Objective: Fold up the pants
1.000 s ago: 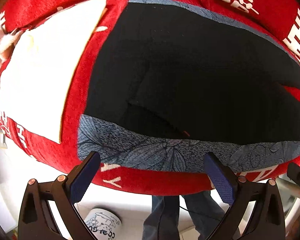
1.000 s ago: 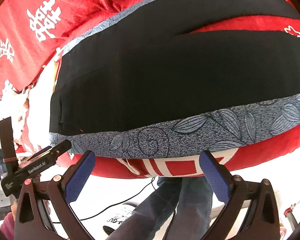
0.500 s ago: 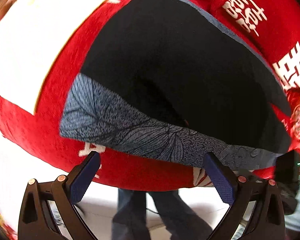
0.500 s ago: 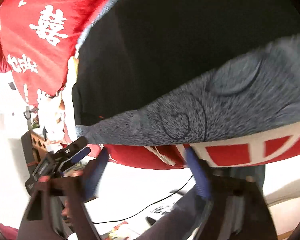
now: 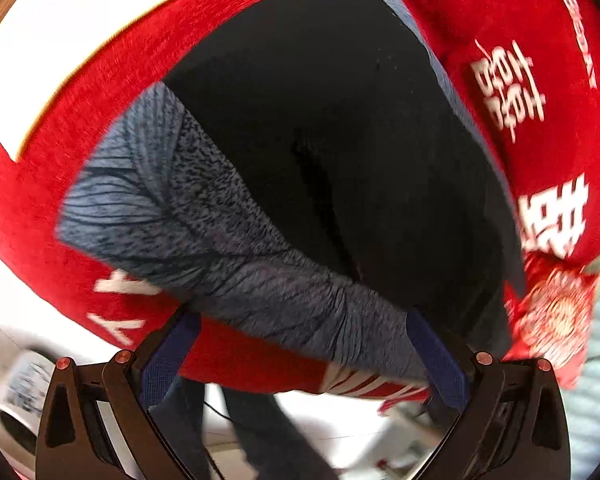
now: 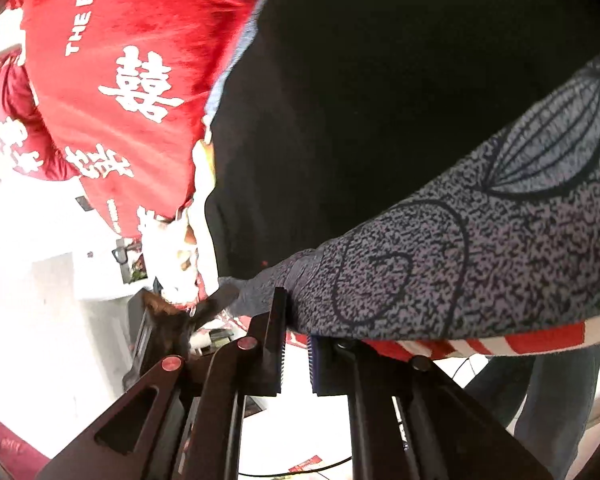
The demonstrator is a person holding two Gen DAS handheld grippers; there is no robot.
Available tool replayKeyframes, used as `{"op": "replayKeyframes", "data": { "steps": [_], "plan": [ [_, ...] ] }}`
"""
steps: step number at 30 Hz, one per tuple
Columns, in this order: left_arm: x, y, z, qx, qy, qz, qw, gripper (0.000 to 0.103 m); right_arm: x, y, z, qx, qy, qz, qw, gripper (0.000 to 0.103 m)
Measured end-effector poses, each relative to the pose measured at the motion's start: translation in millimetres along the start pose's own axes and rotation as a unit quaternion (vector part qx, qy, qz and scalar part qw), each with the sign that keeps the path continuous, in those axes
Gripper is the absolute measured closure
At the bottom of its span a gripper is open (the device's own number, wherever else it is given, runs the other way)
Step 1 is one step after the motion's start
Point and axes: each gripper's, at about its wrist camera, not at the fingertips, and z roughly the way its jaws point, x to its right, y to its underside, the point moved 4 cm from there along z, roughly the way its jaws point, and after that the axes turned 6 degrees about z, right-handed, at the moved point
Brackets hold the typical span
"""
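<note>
Black pants (image 5: 340, 128) with a grey leaf-patterned band (image 5: 228, 248) lie flat on a red blanket (image 5: 540, 40). In the left wrist view my left gripper (image 5: 304, 344) is open, its blue pads either side of the band's near edge. In the right wrist view the pants (image 6: 380, 100) and their grey band (image 6: 480, 256) fill the frame. My right gripper (image 6: 296, 344) has its jaws nearly together at the band's near edge, at the corner of the pants. The cloth seems pinched between the pads.
The red blanket (image 6: 132, 80) carries white characters and hangs over the bed edge. A white cloth (image 5: 60, 48) lies left of the pants. A person's legs in jeans (image 5: 268, 432) stand below the edge. White furniture and clutter (image 6: 60, 280) sit to the left.
Both grippers moved in toward the band's near edge. My right gripper's jaws closed from wide open to nearly together at the pants' corner. The left stayed open.
</note>
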Motion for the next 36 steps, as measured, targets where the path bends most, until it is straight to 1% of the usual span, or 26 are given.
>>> {"op": "replayKeyframes", "data": {
  "steps": [1,2,3,4,5,6,7,8,9,10,11,12,13,17,18,19,20,21,22,23,26,30,32,33,35,36],
  "plan": [
    [-0.8,-2.5,2.1,-0.007,0.007,-0.019,0.9998,0.001,2.1,-0.5,-2.6,-0.003,0.001,-0.005,1.000,0.093],
    [-2.0,-5.1,3.1,-0.001,0.011,-0.030,0.9995,0.013,1.8,0.2,-2.7,-0.007,0.002,-0.008,1.000,0.093],
    [-2.8,-7.3,4.6,0.003,0.010,-0.036,0.9993,0.018,3.2,0.9,-2.6,-0.012,0.003,-0.009,1.000,0.093],
    [-1.7,-8.4,5.0,0.005,0.006,-0.033,0.9994,0.018,5.3,0.7,-1.3,-0.015,0.002,-0.009,1.000,0.093],
    [1.6,-9.0,3.4,0.012,0.003,-0.022,0.9997,0.027,9.0,1.0,-1.8,-0.019,0.005,-0.008,1.000,0.089],
    [7.8,-10.1,1.2,0.020,-0.010,0.007,0.9997,0.044,13.4,0.7,-2.5,-0.019,0.014,-0.008,1.000,0.089],
    [11.4,-10.6,2.3,0.017,-0.022,0.030,0.9992,0.047,19.2,0.0,-4.2,-0.018,0.020,-0.005,1.000,0.089],
    [13.9,-10.6,3.2,0.014,-0.026,0.045,0.9986,0.047,26.8,-1.2,-7.3,-0.017,0.023,0.001,1.000,0.085],
    [14.6,-10.8,4.2,0.011,-0.023,0.050,0.9984,0.047,36.1,-2.7,-12.4,-0.010,0.027,0.012,1.000,0.076],
    [12.7,-12.5,4.3,0.008,-0.021,0.055,0.9983,0.047,43.5,-3.9,-17.1,-0.001,0.032,0.020,0.999,0.070],
    [13.0,-13.0,4.4,0.007,-0.018,0.058,0.9981,0.047,51.7,-5.5,-24.3,0.012,0.038,0.027,0.999,0.059],
    [12.4,-13.1,4.6,0.005,-0.017,0.060,0.9980,0.047,60.8,-6.9,-34.2,0.028,0.040,0.035,0.998,0.056],
    [11.7,-13.0,4.6,0.003,-0.016,0.064,0.9978,0.047,64.4,-8.0,-38.3,0.034,0.031,0.041,0.998,0.056],
    [12.7,-13.8,7.2,0.000,-0.016,0.083,0.9964,0.047,77.4,-12.6,-55.3,0.064,-0.024,0.072,0.995,0.056],
    [14.2,-14.8,9.1,-0.001,-0.017,0.084,0.9963,0.047,81.3,-15.3,-59.1,0.080,-0.053,0.091,0.991,0.056],
    [14.5,-15.9,10.3,-0.001,-0.017,0.086,0.9961,0.047,83.9,-18.4,-61.6,0.091,-0.075,0.108,0.987,0.056],
    [15.0,-17.2,10.5,-0.001,-0.018,0.087,0.9960,0.048,87.9,-19.9,-63.5,0.102,-0.095,0.131,0.982,0.067],
    [14.9,-17.8,10.1,-0.001,-0.019,0.087,0.9961,0.057,91.7,-21.0,-65.7,0.115,-0.096,0.154,0.977,0.097],
    [13.6,-18.2,9.2,-0.001,-0.024,0.087,0.9959,0.065,92.0,-21.6,-67.0,0.117,-0.088,0.159,0.976,0.097],
    [12.5,-19.2,8.0,-0.003,-0.019,0.084,0.9963,0.073,84.0,-21.4,-70.6,0.117,-0.068,0.147,0.980,0.097],
    [11.9,-25.6,-7.2,0.003,0.008,0.050,0.9987,0.074,51.9,-24.2,-83.8,0.101,-0.032,0.093,0.990,0.097],
    [47.4,-40.8,-34.0,0.031,-0.002,0.073,0.9968,0.074,-5.5,-48.2,-105.2,0.062,-0.014,0.023,0.998,0.097],
    [67.9,-55.6,-43.2,0.047,0.000,0.082,0.9956,0.074,-35.3,-67.8,-107.1,0.049,-0.010,-0.001,0.999,0.097],
    [78.2,-65.7,-46.3,0.054,0.001,0.084,0.9950,0.074,-51.2,-85.1,-110.3,0.042,-0.010,-0.011,0.999,0.096],
    [99.1,-89.7,-52.4,0.077,0.004,0.090,0.9930,0.074,-74.8,-117.8,-109.9,0.035,-0.011,-0.023,0.999,0.095],
    [109.6,-103.6,-53.6,0.088,0.007,0.093,0.9917,0.074,-81.6,-127.0,-110.8,0.031,-0.012,-0.031,0.999,0.095]
  ]
}}
